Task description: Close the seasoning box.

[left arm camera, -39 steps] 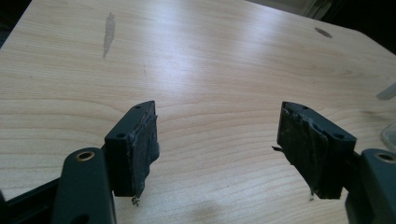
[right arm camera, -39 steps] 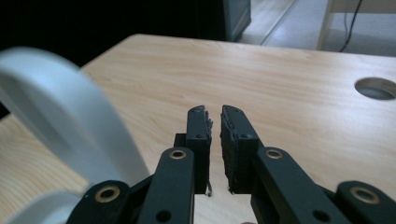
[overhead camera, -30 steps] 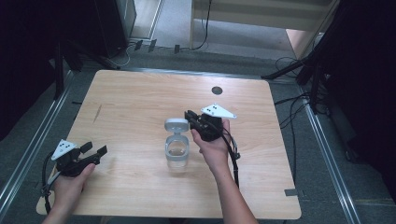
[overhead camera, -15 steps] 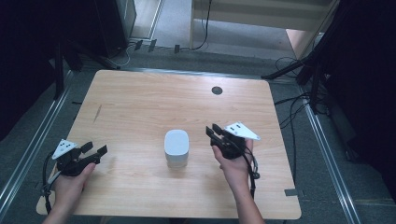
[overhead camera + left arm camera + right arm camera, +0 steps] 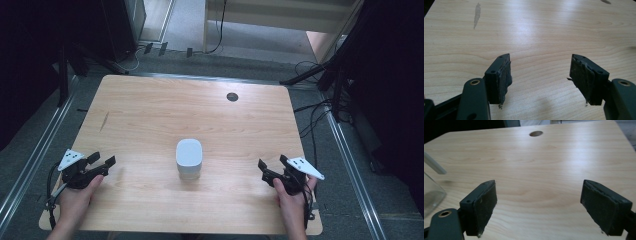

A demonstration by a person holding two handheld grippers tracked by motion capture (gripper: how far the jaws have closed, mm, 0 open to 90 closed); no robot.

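Jar [image 5: 189, 159] with lid on, upright mid-table between my grippers | left gripper [image 5: 102, 163] and right gripper [image 5: 272, 167] both spread wide, empty | risk: I clip the jar reaching in, glass tips.

This looks like a lab or a recording set-up, not a home. Ahead of both grippers lies a bare light wooden table [image 5: 165, 120] with a round cable hole [image 5: 232, 97] near its far edge, standing on a grey floor between metal rails [image 5: 350, 160]. Beyond it, black stands [image 5: 320, 75] and loose cables [image 5: 310, 112] lie about, with dark curtains at either side.
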